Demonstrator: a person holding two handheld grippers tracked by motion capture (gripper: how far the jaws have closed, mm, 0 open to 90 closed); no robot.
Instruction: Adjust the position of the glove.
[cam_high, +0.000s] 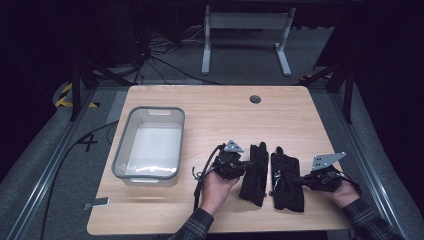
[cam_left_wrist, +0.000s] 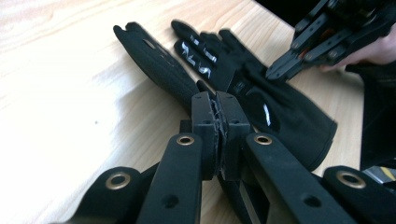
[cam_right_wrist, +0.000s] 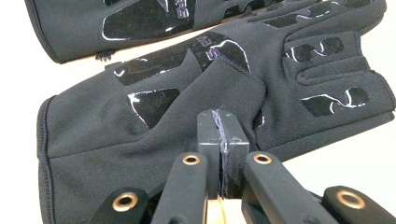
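Observation:
Two black gloves with glossy prints lie side by side near the table's front edge. The left glove (cam_high: 255, 172) (cam_left_wrist: 149, 56) looks narrow, turned partly on its edge. My left gripper (cam_high: 248, 164) (cam_left_wrist: 218, 100) is shut, with that glove's edge pinched at its tips. The right glove (cam_high: 286, 181) (cam_right_wrist: 140, 140) lies flat, palm side up. My right gripper (cam_high: 295, 178) (cam_right_wrist: 222, 116) is shut on a fold of its fabric by the thumb. In the left gripper view, the right gripper (cam_left_wrist: 273, 73) touches the right glove (cam_left_wrist: 280, 107). The left glove (cam_right_wrist: 93, 23) lies beyond in the right gripper view.
A grey plastic bin (cam_high: 120, 150) stands on the left part of the wooden table (cam_high: 210, 115). A round cable hole (cam_high: 255, 99) sits near the far edge. A small metal piece (cam_high: 99, 202) lies at the front left corner.

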